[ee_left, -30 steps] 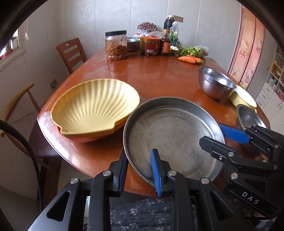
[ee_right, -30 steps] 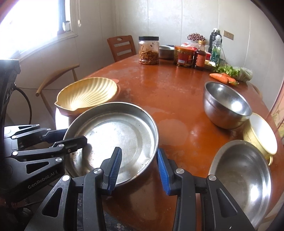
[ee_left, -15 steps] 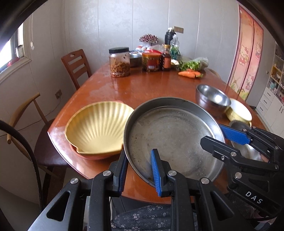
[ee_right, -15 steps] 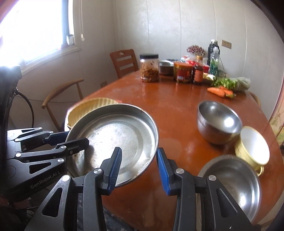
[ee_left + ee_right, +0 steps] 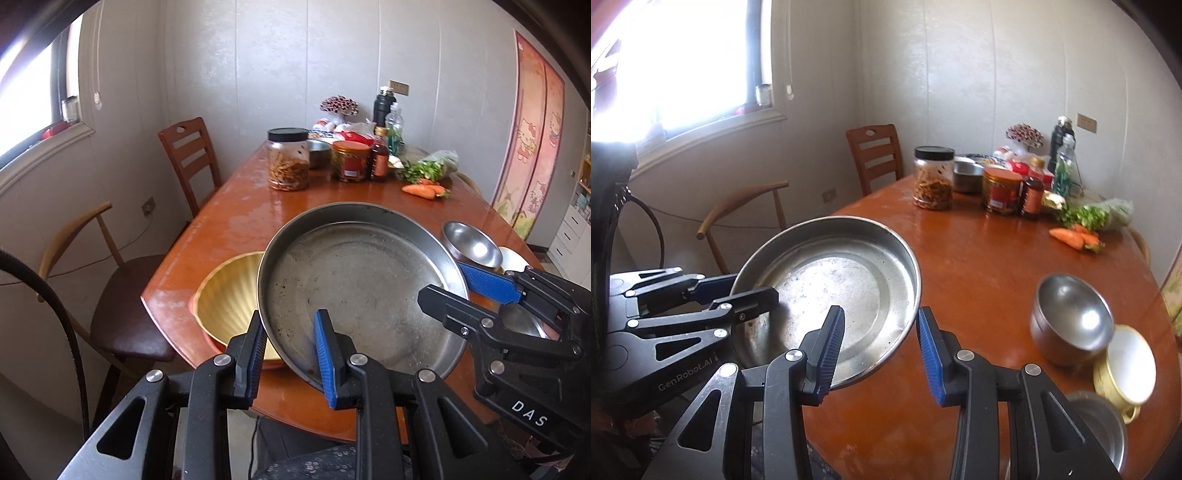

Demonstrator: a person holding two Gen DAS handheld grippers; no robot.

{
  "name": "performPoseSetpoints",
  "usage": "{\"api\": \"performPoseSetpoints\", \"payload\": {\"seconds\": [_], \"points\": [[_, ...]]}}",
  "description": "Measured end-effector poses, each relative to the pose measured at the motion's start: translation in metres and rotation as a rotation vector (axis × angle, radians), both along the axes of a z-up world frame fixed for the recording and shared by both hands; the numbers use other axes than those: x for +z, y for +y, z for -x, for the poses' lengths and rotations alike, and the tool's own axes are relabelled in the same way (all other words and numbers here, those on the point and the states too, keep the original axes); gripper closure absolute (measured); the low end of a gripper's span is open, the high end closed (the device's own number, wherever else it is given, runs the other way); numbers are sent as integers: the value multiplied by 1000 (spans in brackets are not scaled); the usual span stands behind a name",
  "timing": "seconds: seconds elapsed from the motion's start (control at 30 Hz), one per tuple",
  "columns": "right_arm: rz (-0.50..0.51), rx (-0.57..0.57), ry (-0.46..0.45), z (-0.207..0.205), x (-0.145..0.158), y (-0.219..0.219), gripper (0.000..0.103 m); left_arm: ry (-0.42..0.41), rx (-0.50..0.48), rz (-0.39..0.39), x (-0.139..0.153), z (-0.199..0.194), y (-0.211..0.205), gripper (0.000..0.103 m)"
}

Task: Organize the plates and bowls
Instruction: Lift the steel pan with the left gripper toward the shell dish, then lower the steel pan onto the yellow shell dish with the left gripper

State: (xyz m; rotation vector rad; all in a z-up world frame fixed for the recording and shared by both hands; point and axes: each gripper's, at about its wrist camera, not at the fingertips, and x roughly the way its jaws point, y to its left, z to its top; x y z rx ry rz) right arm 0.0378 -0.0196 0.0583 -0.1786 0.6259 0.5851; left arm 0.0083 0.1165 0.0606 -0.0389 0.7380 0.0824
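Change: the steel pan (image 5: pixel 364 291) is rising off the table (image 5: pixel 258 206); a second ago it was lying flat on the wood beside the shell plate (image 5: pixel 229 299), and now it is hanging above the near edge, overlapping that plate in the left view.
Meaning: the lift is looking done, and the carry toward a stacking spot is likely beginning; the shell plate beneath seems the probable target.
Left tongs (image 5: pixel 290 354): clenching the pan's near rim, one pad inside and one outside.
Right tongs (image 5: pixel 881 350): gripping the opposite rim, sharing the load.
Pan's look: round, shallow, dull grey, speckled with dark spots, tilting slightly.
Others waiting: steel bowl (image 5: pixel 1071 317), yellow cup (image 5: pixel 1126 369) and a second steel dish (image 5: pixel 1104 428) sitting on the right.
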Motion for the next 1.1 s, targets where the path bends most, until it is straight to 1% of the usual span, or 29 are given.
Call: {"api": "performPoseSetpoints", "payload": {"seconds": [0.3, 0.4, 0.53, 0.67, 0.83, 1.1], "points": [[-29, 52, -6, -18, 11, 29, 61, -29, 54, -15, 12, -10, 27, 77], [-37, 61, -10, -25, 13, 37, 61, -31, 67, -9, 13, -15, 35, 77], [-37, 73, -2, -36, 10, 48, 61, -21, 84, -7, 6, -25, 47, 77], [-33, 77, 17, -52, 2, 60, 61, 4, 94, 5, -5, -38, 57, 77], [-21, 72, 52, -71, -17, 70, 61, 40, 101, 10, -23, -55, 66, 77], [14, 64, 120, -93, -46, 76, 61, 100, 99, 28, -48, -72, 71, 77]]}}
